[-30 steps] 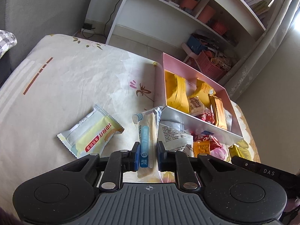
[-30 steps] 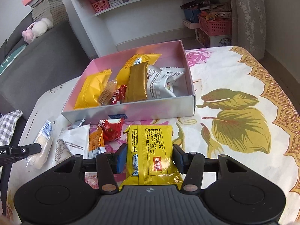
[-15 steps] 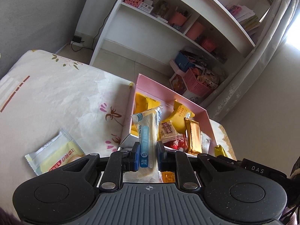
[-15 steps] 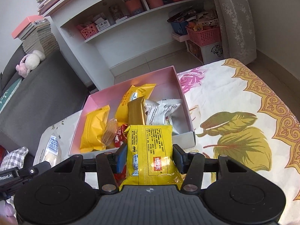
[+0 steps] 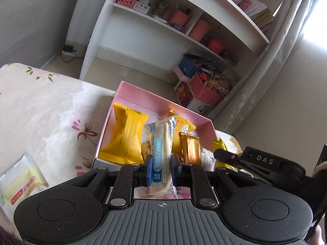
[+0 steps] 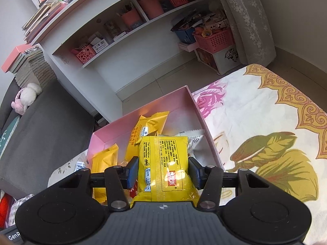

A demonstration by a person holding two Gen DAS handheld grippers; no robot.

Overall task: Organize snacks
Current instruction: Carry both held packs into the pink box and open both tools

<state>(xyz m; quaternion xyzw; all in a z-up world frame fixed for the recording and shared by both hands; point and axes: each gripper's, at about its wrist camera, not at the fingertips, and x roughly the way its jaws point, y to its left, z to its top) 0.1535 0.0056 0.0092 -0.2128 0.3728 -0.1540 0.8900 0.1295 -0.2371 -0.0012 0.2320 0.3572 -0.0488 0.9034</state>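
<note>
We see the left hand-held gripper point(image 5: 161, 168) squeezed tight on a long white snack pack with a blue label point(image 5: 161, 155). The pack stands up between the two blue pads and pokes out over the pink box point(image 5: 143, 94). Our right hand-held gripper point(image 6: 162, 172) is clamped on a bright yellow snack bag point(image 6: 163, 163). A blue pad presses on each side of the bag, and the bag hangs over the near part of the same pink box point(image 6: 155, 104).

In the left view the tip of the right hand-held gripper shows as a black bar at the right side, just beside the box.

Inside the box we see a fat orange-yellow pack point(image 5: 124, 136) on the left, another orange-yellow pack point(image 6: 149, 128) nearer the back, a shiny gold bar point(image 5: 191, 149) and a white pack with small print point(image 6: 194, 140) near the right wall. Some small red things show low down in the box, but we cannot tell what they are.

The box sits on a bed with a flowery sheet point(image 6: 255, 122). A pale yellow and white snack pack point(image 5: 20, 183) lies on the sheet to the left of the box, well apart from it.

Past the bed we see a white shelf point(image 5: 143, 18) with pink baskets and pots, and a gray curtain point(image 5: 271, 57) at the right.
</note>
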